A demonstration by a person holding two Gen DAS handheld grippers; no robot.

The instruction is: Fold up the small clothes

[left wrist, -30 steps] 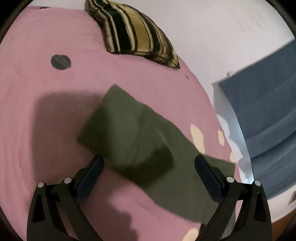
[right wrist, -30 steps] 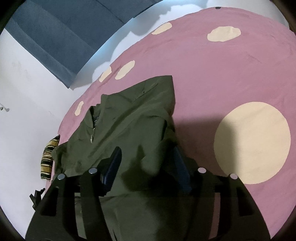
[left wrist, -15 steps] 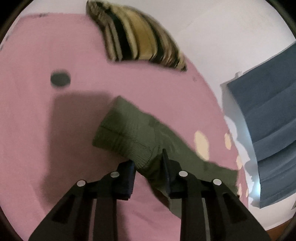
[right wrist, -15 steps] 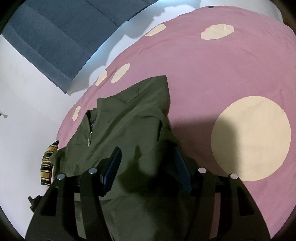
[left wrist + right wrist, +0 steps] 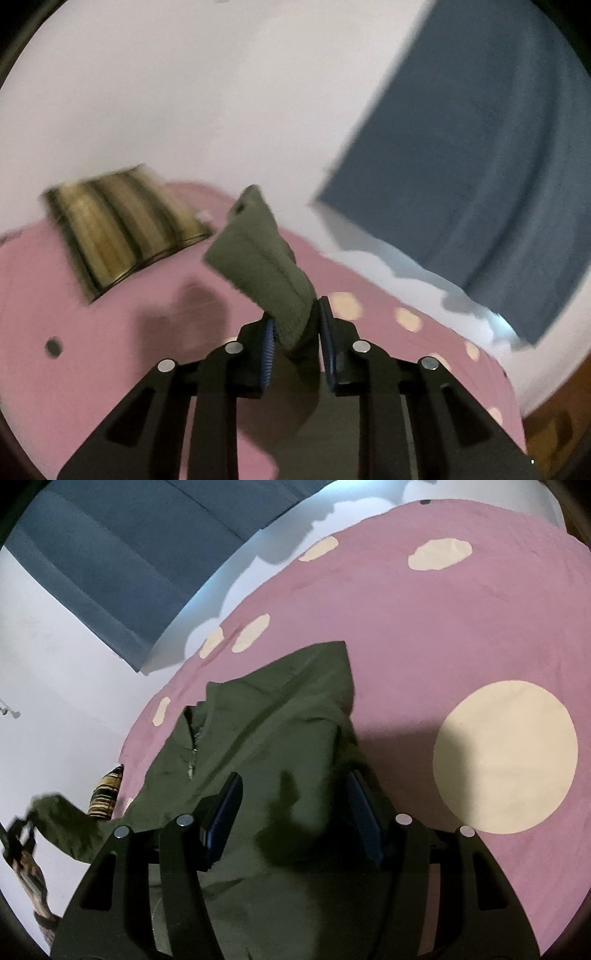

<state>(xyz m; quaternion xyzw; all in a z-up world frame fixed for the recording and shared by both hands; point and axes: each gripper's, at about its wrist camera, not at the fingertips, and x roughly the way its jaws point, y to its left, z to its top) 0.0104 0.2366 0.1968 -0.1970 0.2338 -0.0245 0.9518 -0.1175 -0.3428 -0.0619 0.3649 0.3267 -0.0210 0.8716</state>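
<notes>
An olive-green zip jacket (image 5: 266,738) lies spread on a pink bedspread (image 5: 424,627) with cream dots. My left gripper (image 5: 293,326) is shut on the jacket's ribbed sleeve cuff (image 5: 262,262) and holds it lifted above the bed. In the right wrist view the raised sleeve (image 5: 59,819) and the left gripper (image 5: 18,834) show at the far left. My right gripper (image 5: 295,812) is open, its jaws wide apart, hovering just over the jacket's body with cloth between and below the fingers.
A striped black-and-gold cushion (image 5: 118,236) lies on the bed by the white wall (image 5: 184,92). A blue curtain (image 5: 480,166) hangs at the far side. The bed's edge and a wooden floor (image 5: 546,432) show at the lower right.
My left gripper closed on the sleeve cuff and lifted it up off the bed, tilting toward the wall. My right gripper stayed open over the jacket, which shifted slightly.
</notes>
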